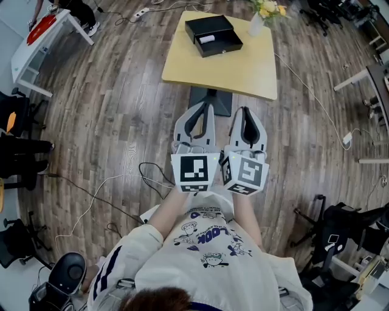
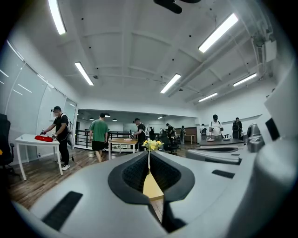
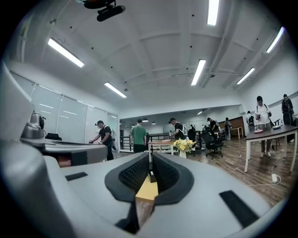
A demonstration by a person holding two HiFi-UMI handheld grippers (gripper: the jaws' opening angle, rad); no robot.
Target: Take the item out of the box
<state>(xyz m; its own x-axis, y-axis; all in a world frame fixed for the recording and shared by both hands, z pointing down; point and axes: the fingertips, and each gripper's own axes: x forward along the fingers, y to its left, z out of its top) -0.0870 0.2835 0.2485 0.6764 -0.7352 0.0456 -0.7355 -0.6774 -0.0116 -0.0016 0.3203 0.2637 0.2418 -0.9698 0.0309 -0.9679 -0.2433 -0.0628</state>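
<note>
1 square yellow table [image 1: 243, 67] on a dark pedestal base [image 1: 209, 97].
1 black box [image 1: 214, 35], open, near the table's far edge, left of centre; 1 pale item [image 1: 207, 39] lies inside it.
1 vase of yellow flowers [image 1: 260, 17] at the far right corner.
Left gripper [image 1: 206, 105]: fingers together, empty.
Right gripper [image 1: 244, 110]: fingers together, empty.
Both grippers are held side by side short of the table's near edge, well apart from the box.

- One table [image 1: 243, 67], far centre.
- One black box [image 1: 214, 35] there.
- One white item [image 1: 207, 39] inside.
- One flower vase [image 1: 256, 23].
- Two claws: left claw [image 1: 207, 106], right claw [image 1: 244, 110].
</note>
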